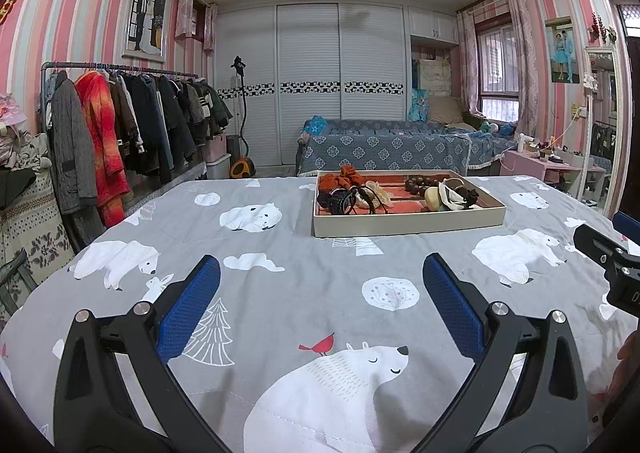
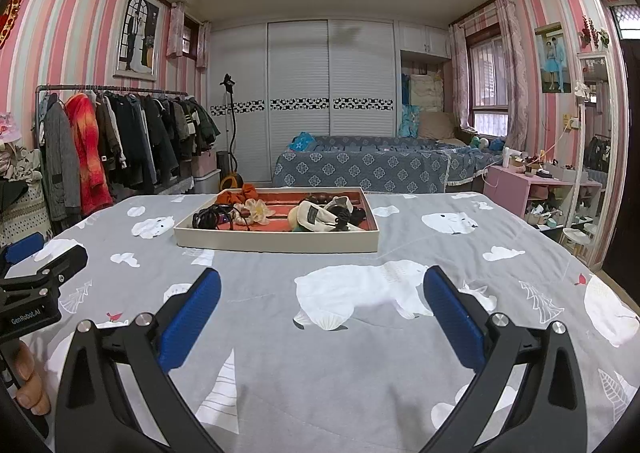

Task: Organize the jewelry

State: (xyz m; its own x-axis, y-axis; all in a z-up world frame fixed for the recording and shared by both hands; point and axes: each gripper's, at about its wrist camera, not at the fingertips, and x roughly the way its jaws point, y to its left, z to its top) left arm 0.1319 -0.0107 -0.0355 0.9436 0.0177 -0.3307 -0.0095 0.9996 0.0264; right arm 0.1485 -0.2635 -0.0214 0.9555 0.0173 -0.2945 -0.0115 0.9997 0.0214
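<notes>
A shallow white tray (image 1: 408, 220) with a red lining sits on a grey polar-bear bedsheet, ahead of both grippers; it also shows in the right wrist view (image 2: 276, 241). It holds an orange scrunchie (image 1: 347, 177), black hair ties (image 1: 340, 201), dark wooden beads (image 1: 420, 185), a cream flower clip (image 2: 256, 209) and a white pouch (image 2: 316, 217). My left gripper (image 1: 320, 293) is open and empty, low over the sheet. My right gripper (image 2: 322, 301) is open and empty, also short of the tray.
A clothes rack (image 1: 120, 141) with coats stands at the left. A blue-covered sofa (image 1: 384, 151) sits behind the bed. A pink shelf (image 2: 536, 189) and a mirror (image 2: 596, 149) stand at the right. The right gripper's body shows at the left view's right edge (image 1: 612, 265).
</notes>
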